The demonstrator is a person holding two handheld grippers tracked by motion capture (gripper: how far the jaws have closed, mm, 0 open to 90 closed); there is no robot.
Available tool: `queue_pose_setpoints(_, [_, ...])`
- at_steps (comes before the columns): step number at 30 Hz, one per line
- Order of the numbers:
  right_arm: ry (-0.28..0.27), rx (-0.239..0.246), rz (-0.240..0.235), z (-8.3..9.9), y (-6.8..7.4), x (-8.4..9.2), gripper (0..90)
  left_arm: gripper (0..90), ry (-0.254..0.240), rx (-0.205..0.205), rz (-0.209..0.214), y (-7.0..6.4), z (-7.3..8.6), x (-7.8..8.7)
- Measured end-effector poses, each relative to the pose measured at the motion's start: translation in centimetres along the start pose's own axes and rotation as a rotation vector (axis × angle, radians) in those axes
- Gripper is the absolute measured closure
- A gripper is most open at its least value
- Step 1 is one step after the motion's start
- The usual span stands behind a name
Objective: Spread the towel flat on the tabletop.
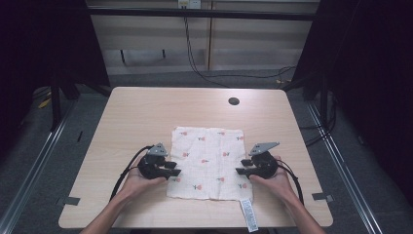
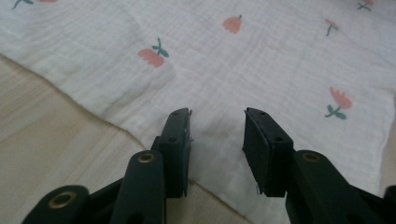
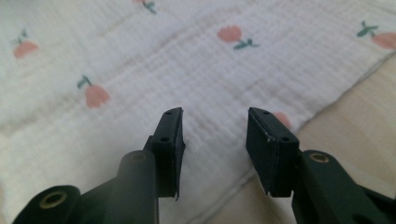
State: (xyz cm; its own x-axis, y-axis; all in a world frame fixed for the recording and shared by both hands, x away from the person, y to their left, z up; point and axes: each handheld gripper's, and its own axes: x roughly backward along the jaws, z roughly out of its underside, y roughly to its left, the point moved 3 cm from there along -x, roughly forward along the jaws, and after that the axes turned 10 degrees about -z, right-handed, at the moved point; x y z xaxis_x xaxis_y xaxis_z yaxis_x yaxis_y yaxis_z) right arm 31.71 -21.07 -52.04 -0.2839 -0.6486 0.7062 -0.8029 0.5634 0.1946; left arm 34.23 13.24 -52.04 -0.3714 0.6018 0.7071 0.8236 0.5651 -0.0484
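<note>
Jaws of the left gripper [image 1: 173,171] and right gripper [image 1: 242,170] are spread, empty, over opposite edges of the white flower-printed muslin cloth [image 1: 209,161]; nothing is yet grasped.

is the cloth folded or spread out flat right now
Spread flat. The cloth lies as one open rectangle on the table, all four edges showing and no layer doubled over.

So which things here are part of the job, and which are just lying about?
In the job:
cloth
left gripper, open at its edge
right gripper, open at its edge

Lying about:
table
tape marks
wall cables
</note>
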Motion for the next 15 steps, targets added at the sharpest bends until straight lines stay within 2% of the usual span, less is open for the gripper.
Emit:
queue_pose_setpoints(5, [0.006,-0.008,0.019,0.0,0.3,0.0,57.8,64.8,0.016,-0.006,-0.034,-0.4,0.1,0.1])
queue_pose_setpoints(6, [0.021,0.01,0.03,0.0,0.4,0.0,67.8,70.5,0.02,-0.028,-0.047,-0.6,0.2,0.3])
queue_pose_setpoints(7, [0.021,0.01,0.03,0.0,0.4,0.0,67.8,72.3,0.02,-0.028,-0.047,-0.6,0.2,0.3])
queue_pose_setpoints(8, [0.021,0.014,0.021,0.0,0.4,0.1,76.2,74.3,0.013,-0.082,-0.054,-1.0,0.4,0.5])
queue_pose_setpoints(9, [0.021,0.014,0.021,0.0,0.4,0.1,76.2,77.5,0.013,-0.082,-0.054,-1.0,0.4,0.5])
queue_pose_setpoints(10, [0.025,0.007,0.005,0.1,0.4,0.2,82.5,81.7,0.024,-0.086,-0.04,-1.1,0.7,0.8])
queue_pose_setpoints(12, [0.024,-0.003,-0.007,0.2,0.4,0.3,85.7,86.3,0.019,-0.082,-0.034,-1.2,0.9,0.9])
queue_pose_setpoints(15, [0.023,-0.017,-0.018,0.2,0.5,0.3,87.0,88.5,0.024,-0.077,-0.032,-1.3,1.0,1.1])
